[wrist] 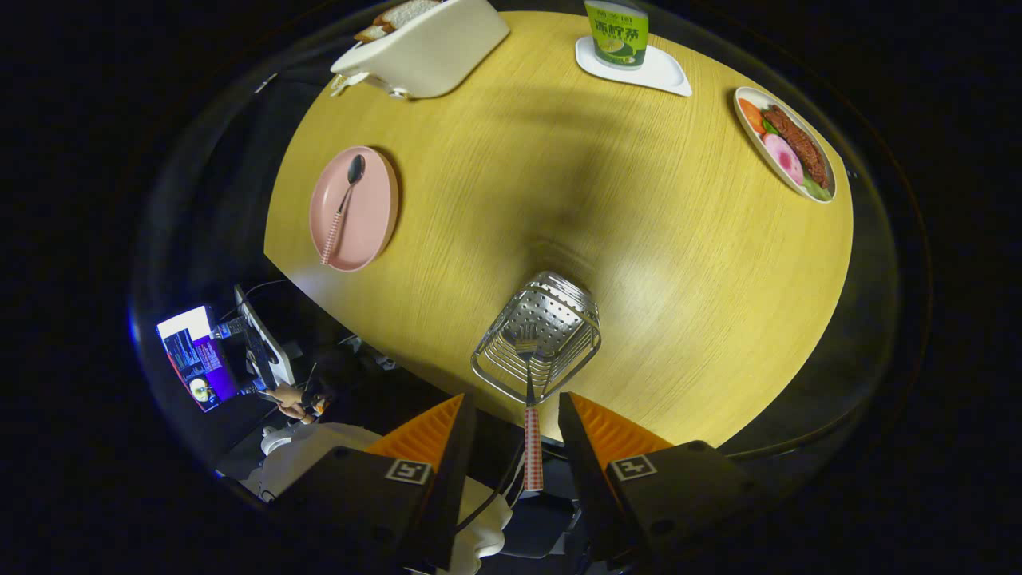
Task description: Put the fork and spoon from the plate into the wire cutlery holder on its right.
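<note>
Fork in the holder, spoon left on the plate

The fingers of the gripper stand well apart with nothing pressed between them; the fork stands in the gap, tines down inside the wire cutlery holder, its patterned handle sticking up out of the rim toward the camera and, as far as I can tell, touching neither finger. The spoon lies along the pink plate, well off to the left of the holder on the wooden surface, bowl toward the far side, patterned handle nearer. It looks light, stiff and thin, with a smooth bowl likely to slip; the handle seems the better hold, taken about midway and across its width, since it lies flat against the plate.
</note>
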